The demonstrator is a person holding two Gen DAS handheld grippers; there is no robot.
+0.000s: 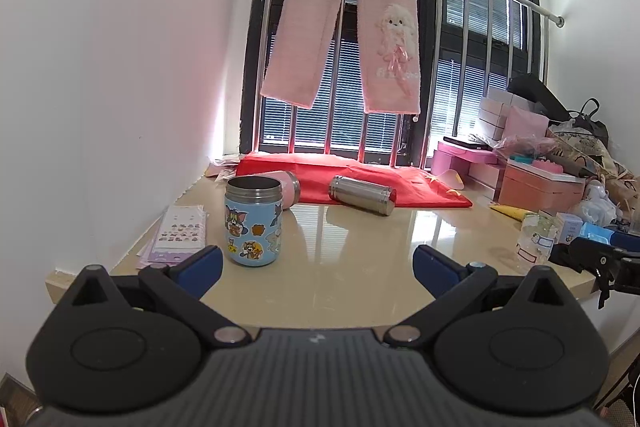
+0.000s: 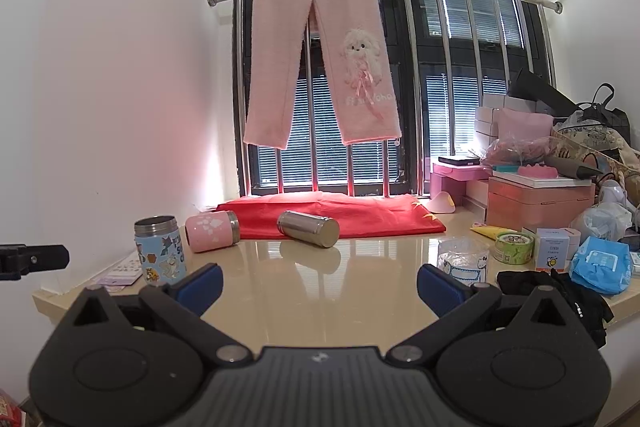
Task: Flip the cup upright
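Note:
A blue cartoon-sticker cup (image 1: 253, 221) stands upright on the beige table (image 1: 360, 267), mouth up; it also shows in the right wrist view (image 2: 160, 251). A pink cup (image 2: 212, 230) lies on its side behind it, partly hidden in the left wrist view (image 1: 290, 187). A steel cup (image 1: 362, 195) lies on its side at the red cloth's edge, also in the right wrist view (image 2: 309, 228). My left gripper (image 1: 318, 267) is open and empty, near the table's front edge, the blue cup just beyond its left finger. My right gripper (image 2: 320, 285) is open and empty above the front edge.
A red cloth (image 2: 332, 215) lies by the window bars, pink trousers (image 2: 324, 59) hanging above. Boxes, bags and packets (image 2: 540, 203) crowd the right side. A clear plastic cup (image 2: 462, 261) stands near my right finger. Sticker sheets (image 1: 180, 233) lie at the left wall.

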